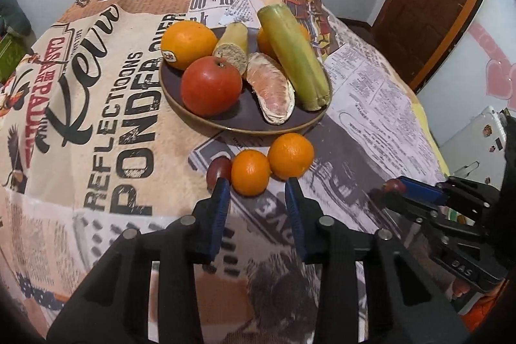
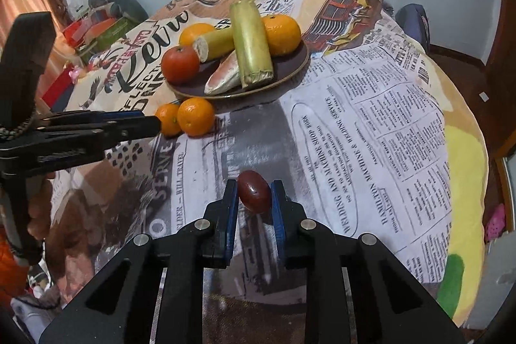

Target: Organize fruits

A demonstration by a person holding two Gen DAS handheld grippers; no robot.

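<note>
A dark plate point(image 1: 225, 121) holds a red apple point(image 1: 211, 86), oranges, two sugarcane pieces point(image 1: 293, 57) and a pomelo segment point(image 1: 272, 92). Two small oranges point(image 1: 250, 172) point(image 1: 291, 155) and a dark red grape point(image 1: 219, 170) lie on the cloth in front of the plate. My left gripper point(image 1: 258, 186) is open just before the nearer orange. My right gripper point(image 2: 254, 192) is shut on a dark red grape point(image 2: 254, 191), above the cloth to the right. It also shows in the left wrist view point(image 1: 391, 186). The plate point(image 2: 290, 70) shows in the right wrist view too.
A round table carries a printed newspaper-pattern cloth point(image 1: 96, 118). Boxes and clutter point(image 2: 96, 28) stand beyond the table's left edge. A wooden door point(image 1: 429, 5) is at the back right. A white appliance point(image 1: 474, 131) stands to the right.
</note>
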